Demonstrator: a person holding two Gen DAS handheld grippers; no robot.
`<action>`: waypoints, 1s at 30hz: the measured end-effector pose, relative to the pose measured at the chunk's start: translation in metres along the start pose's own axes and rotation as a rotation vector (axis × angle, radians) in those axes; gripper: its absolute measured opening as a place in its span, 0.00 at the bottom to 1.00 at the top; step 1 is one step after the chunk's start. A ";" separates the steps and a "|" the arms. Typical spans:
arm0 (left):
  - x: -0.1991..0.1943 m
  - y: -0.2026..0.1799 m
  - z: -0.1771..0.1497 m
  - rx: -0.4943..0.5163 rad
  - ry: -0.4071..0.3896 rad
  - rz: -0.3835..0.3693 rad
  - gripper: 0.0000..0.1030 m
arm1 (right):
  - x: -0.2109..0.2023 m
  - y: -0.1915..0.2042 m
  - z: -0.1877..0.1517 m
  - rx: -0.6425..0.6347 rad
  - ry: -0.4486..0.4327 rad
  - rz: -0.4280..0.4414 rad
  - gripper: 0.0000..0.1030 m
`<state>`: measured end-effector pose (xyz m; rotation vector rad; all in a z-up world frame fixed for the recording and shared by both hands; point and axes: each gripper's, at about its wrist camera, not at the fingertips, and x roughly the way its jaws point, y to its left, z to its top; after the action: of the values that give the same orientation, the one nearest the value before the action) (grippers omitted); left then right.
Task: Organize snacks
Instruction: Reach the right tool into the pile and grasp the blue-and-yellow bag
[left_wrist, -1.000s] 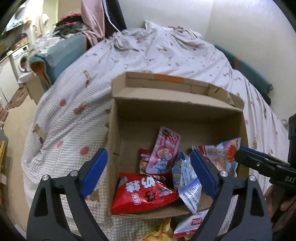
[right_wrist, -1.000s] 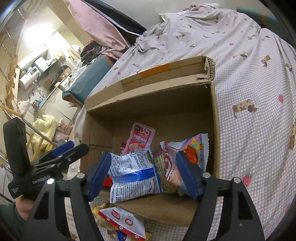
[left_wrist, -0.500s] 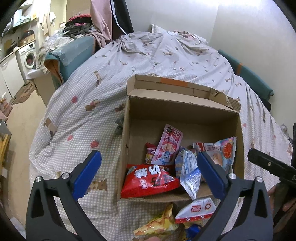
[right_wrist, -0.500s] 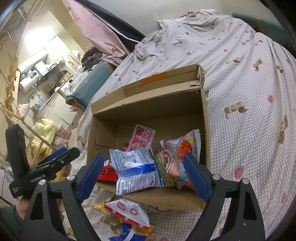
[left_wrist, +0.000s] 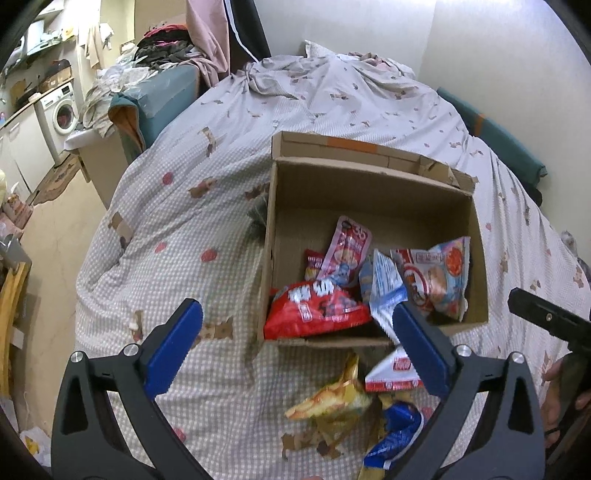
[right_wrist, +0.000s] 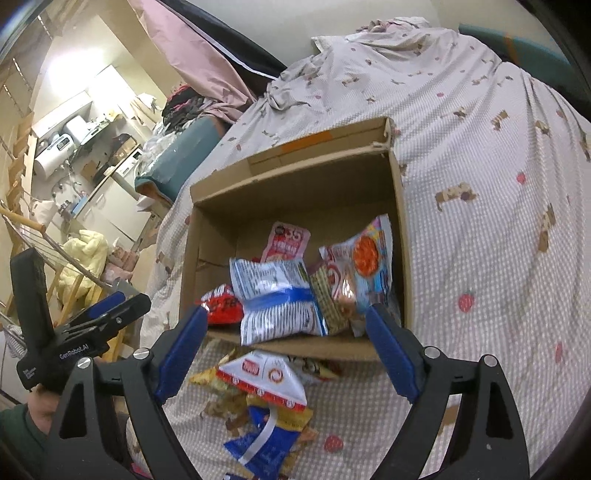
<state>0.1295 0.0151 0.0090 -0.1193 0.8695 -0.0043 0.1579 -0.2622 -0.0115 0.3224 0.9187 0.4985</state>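
Observation:
An open cardboard box (left_wrist: 373, 188) (right_wrist: 295, 184) stands on the bed and holds several snack bags: a red bag (left_wrist: 317, 306) at its front, a pink pouch (left_wrist: 347, 247), a blue-white bag (right_wrist: 275, 295) and a colourful bag (left_wrist: 439, 277) (right_wrist: 365, 266). Loose packets lie on the blanket in front of the box: a white-red packet (right_wrist: 264, 376) (left_wrist: 395, 373), a yellow bag (left_wrist: 332, 398) and a blue packet (right_wrist: 262, 439) (left_wrist: 399, 428). My left gripper (left_wrist: 295, 347) is open and empty above the box's front edge. My right gripper (right_wrist: 288, 350) is open and empty above the loose packets.
The bed is covered with a checked patterned blanket (left_wrist: 192, 221). A teal bed end with heaped clothes (left_wrist: 162, 96) stands at the left, with a washing machine (left_wrist: 61, 110) beyond. A drying rack (right_wrist: 44, 236) stands left of the bed. The wall (left_wrist: 498, 55) runs along the bed's right side.
Both grippers have pulled back and up from the box, staying open. The box looks smaller now and the loose packets in front of it have come into view.

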 end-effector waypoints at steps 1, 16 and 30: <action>-0.002 0.000 -0.003 0.006 0.002 0.001 0.99 | -0.001 0.000 -0.003 0.005 0.006 -0.002 0.87; -0.023 0.005 -0.036 0.020 0.035 0.026 0.99 | -0.010 0.002 -0.037 0.048 0.051 0.000 0.87; -0.003 0.025 -0.060 -0.037 0.137 0.103 0.99 | 0.024 -0.017 -0.057 0.189 0.219 0.072 0.87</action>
<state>0.0809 0.0337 -0.0302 -0.1093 1.0117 0.1010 0.1280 -0.2605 -0.0690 0.4803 1.1735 0.5210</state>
